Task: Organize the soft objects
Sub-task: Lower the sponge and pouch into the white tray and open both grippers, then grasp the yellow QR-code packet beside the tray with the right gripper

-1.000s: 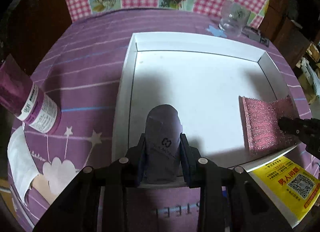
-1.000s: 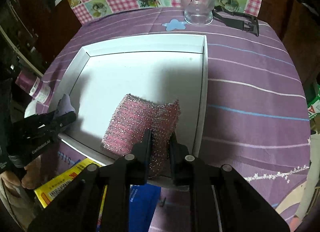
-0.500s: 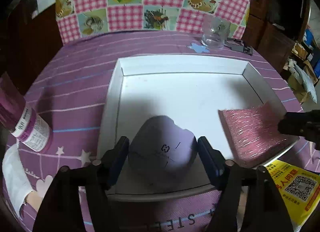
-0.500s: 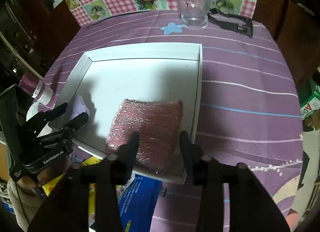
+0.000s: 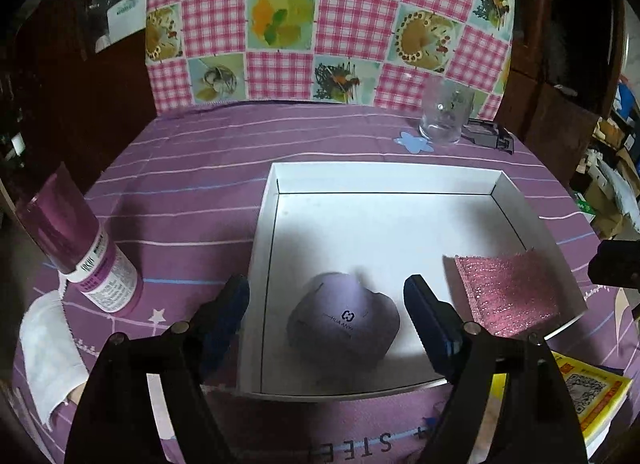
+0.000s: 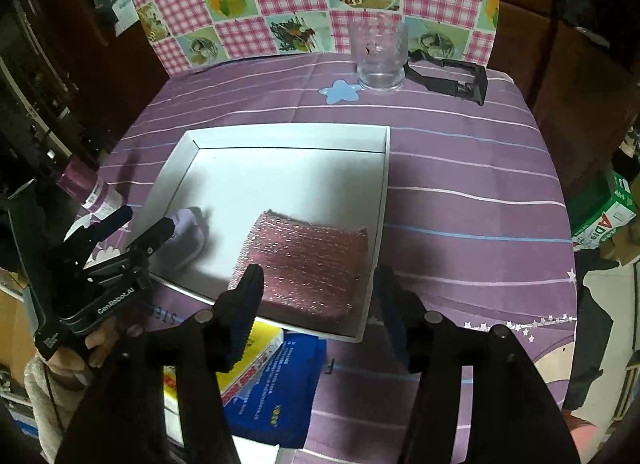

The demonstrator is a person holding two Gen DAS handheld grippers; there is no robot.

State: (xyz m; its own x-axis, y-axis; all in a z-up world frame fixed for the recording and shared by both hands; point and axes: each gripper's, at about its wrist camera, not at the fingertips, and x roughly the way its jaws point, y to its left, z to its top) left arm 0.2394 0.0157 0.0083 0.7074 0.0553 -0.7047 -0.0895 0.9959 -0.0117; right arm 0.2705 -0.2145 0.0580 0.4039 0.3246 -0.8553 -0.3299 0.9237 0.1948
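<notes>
Two grippers: both of yours hang over the near edge of the white tray (image 5: pixel 384 179), each with nothing between its pads.
Left gripper (image 5: pixel 326 306): your jaws have just been opening and stand wide; the lilac pouch (image 5: pixel 344 322) lies between the two fingers, clear of both pads.
Right gripper (image 6: pixel 318 298): your jaws have just been opening and stand about half spread; the pink sponge cloth (image 6: pixel 308 260) lies under and between them, and neither pad presses it.
Lilac pouch: you have it lying flat in the near-left part of the tray, a rounded lump with no clear long axis, its printed logo facing up.
Pink sponge cloth: you have it lying flat in the near-right corner, close along the right wall, its edges roughly square with the tray walls.
White tray: shallow and square-cornered, it holds only these two soft things, well apart; its far half is bare.
Around the tray: purple bottle (image 5: pixel 80 248) to its left, clear glass (image 6: pixel 380 59) past its far edge, yellow booklet (image 5: pixel 592 396) at its near-right corner, all on the purple striped tablecloth (image 6: pixel 460 167).
</notes>
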